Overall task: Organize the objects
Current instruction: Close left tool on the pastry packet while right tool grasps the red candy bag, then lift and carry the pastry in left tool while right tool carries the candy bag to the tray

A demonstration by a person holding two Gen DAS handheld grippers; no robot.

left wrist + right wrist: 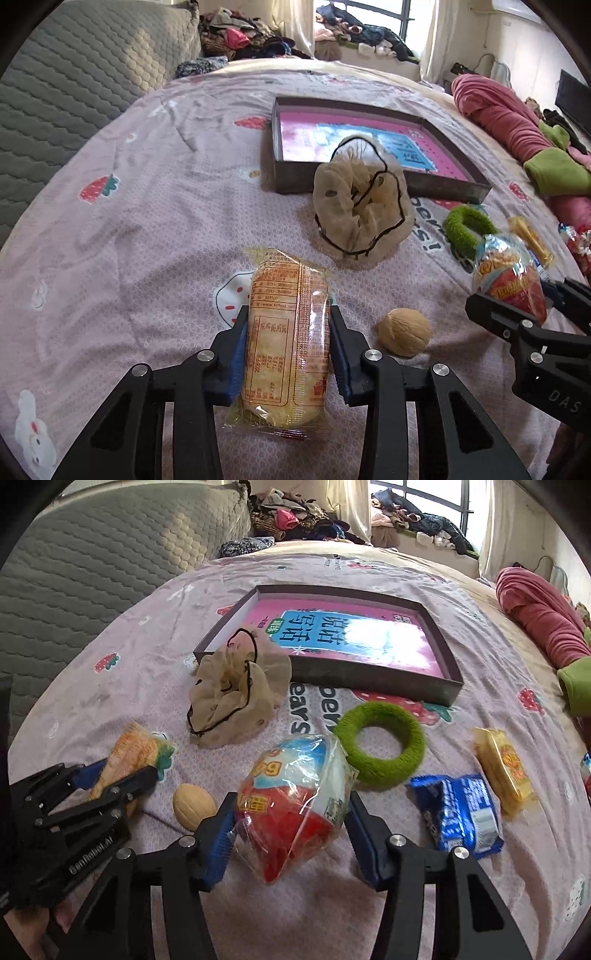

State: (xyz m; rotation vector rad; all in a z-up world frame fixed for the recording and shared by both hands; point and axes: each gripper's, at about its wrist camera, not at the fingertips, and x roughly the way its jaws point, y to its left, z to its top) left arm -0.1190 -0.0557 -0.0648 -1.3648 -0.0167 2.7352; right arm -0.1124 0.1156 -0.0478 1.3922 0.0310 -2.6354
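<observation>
My left gripper point(286, 321) is shut on a yellow wrapped cake packet point(286, 343); it also shows in the right wrist view point(129, 753). My right gripper point(290, 808) is shut on a red, white and blue egg-shaped snack packet point(295, 805), seen in the left wrist view point(511, 277) too. A shallow dark box point(369, 681) with a pink book point(354, 638) inside lies further up the bed. A beige scrunchie point(236, 690), a green ring point(382, 751), a walnut point(194, 806), a blue packet point(460, 814) and a yellow packet point(504, 770) lie on the bedspread.
The pink strawberry bedspread point(147, 221) covers the bed. A grey quilted headboard point(74, 74) is at the left. Rolled pink and green clothes point(517, 125) lie at the right edge. Piles of clothes point(240, 37) sit by the window beyond.
</observation>
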